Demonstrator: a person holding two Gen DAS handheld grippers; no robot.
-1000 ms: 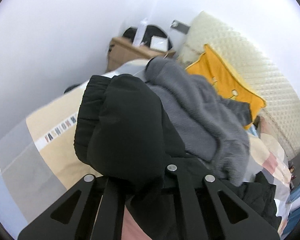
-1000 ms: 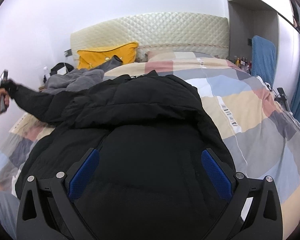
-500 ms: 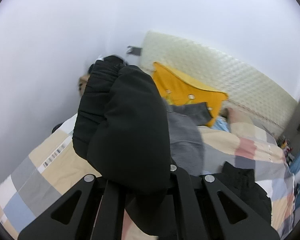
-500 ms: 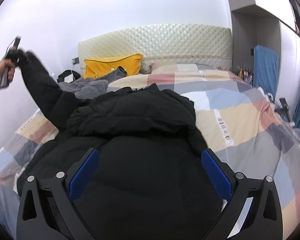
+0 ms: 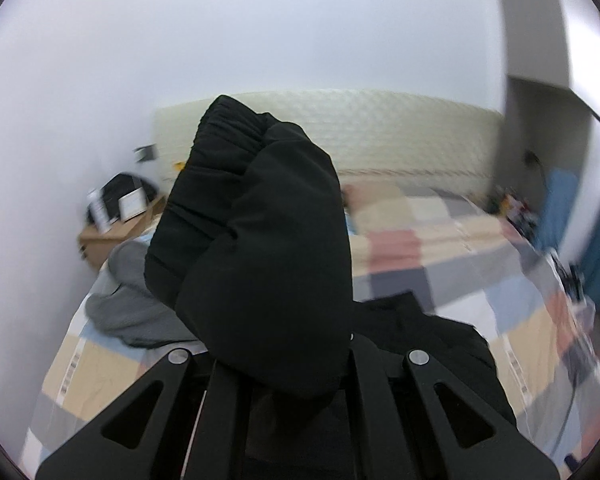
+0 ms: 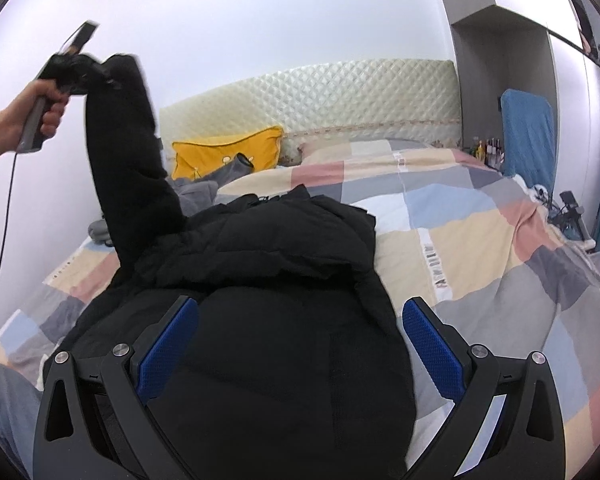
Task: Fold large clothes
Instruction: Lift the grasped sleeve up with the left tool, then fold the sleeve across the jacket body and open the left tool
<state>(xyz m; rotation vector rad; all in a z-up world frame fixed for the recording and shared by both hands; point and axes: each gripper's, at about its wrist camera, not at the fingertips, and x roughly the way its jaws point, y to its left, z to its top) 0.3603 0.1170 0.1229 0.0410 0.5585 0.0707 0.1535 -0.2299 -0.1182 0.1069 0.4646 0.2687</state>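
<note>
A black puffy jacket [image 6: 268, 280] lies on the checked bed cover [image 6: 480, 240]. My left gripper [image 5: 284, 364] is shut on the jacket's sleeve [image 5: 256, 240] near the cuff and holds it high; in the right wrist view the left gripper [image 6: 80, 68] is up at the left with the sleeve [image 6: 128, 152] hanging from it. My right gripper [image 6: 300, 344] is open, its blue pads [image 6: 168, 344] on either side of the jacket's lower body, just above the fabric.
A grey garment [image 5: 128, 312] and a yellow pillow [image 6: 228, 156] lie near the quilted headboard [image 6: 320, 96]. A wooden nightstand [image 5: 112, 236] stands at the left wall. A blue chair [image 6: 528, 132] and a wardrobe stand at the right.
My left gripper has lifted the sleeve from low at the left to high above the bed and swung toward the headboard. The right gripper has stayed open over the jacket.
</note>
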